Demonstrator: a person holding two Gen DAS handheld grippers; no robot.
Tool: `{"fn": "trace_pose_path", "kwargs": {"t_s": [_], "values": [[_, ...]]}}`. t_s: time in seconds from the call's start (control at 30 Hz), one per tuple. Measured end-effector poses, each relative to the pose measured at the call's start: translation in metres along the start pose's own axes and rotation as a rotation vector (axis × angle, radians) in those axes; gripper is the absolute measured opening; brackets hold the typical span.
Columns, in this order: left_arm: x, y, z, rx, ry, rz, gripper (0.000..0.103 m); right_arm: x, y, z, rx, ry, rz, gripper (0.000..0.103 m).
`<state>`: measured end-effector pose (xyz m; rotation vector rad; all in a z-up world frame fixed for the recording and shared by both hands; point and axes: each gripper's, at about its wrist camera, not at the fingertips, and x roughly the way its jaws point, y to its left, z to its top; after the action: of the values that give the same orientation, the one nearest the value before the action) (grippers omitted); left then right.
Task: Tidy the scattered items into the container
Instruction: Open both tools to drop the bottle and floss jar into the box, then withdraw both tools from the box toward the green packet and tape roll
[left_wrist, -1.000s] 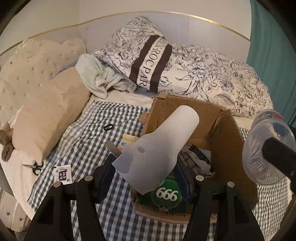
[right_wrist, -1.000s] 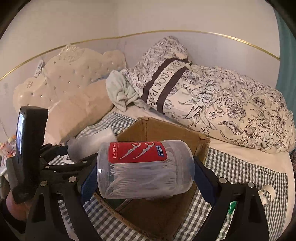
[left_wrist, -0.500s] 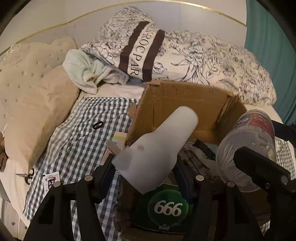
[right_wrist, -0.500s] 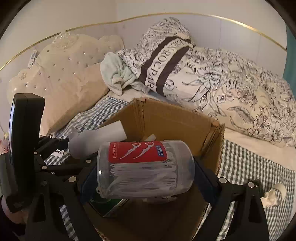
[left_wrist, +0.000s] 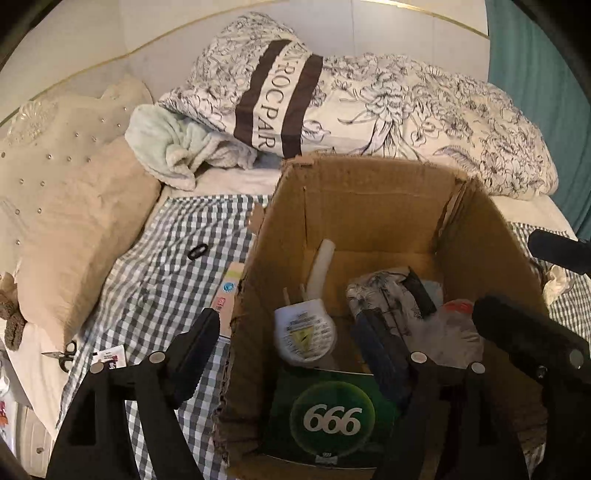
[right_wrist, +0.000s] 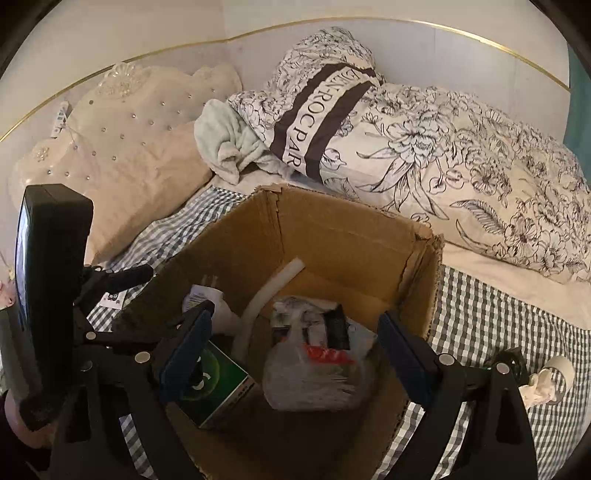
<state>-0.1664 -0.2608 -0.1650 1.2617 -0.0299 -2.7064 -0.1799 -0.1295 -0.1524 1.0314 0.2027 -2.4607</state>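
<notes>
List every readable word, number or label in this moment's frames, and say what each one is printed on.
"ROCPAR": on the dark-striped band of the floral pillow; letters before it are folded out of sight.
"666": on the green box inside the cardboard box.
White bottle label: too small to read.
Clear jar red label: blurred.
Small card and flat packet on the checked sheet: unreadable.

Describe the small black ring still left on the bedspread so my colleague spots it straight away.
Find the cardboard box on the checked bedspread. Left of its far corner lies the hair tie, a small black loop, alone on the checks.
</notes>
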Motion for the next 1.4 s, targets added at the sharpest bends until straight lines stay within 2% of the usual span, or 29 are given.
{"fn": "trace_pose_path", "kwargs": {"t_s": [0.17, 0.63, 1.03, 1.4], "values": [[-0.021, -0.001, 0.005, -0.008, -0.03, 0.003, 0.082, -0.022, -0.002, 0.001, 0.01, -0.03, -0.008, 0.092], [-0.099, -0.021, 0.014, -0.018, -0.145, 0.023, 0.1, -0.108, -0.016, -0.004, 0.04, -0.13, -0.053, 0.099], [-0.171, -0.055, 0.007, -0.023, -0.266, -0.003, 0.103, -0.185, -0.037, -0.026, 0.067, -0.204, -0.103, 0.103], [-0.208, -0.09, -0.012, -0.033, -0.307, -0.052, 0.103, -0.235, -0.063, -0.056, 0.103, -0.242, -0.159, 0.103]]}}
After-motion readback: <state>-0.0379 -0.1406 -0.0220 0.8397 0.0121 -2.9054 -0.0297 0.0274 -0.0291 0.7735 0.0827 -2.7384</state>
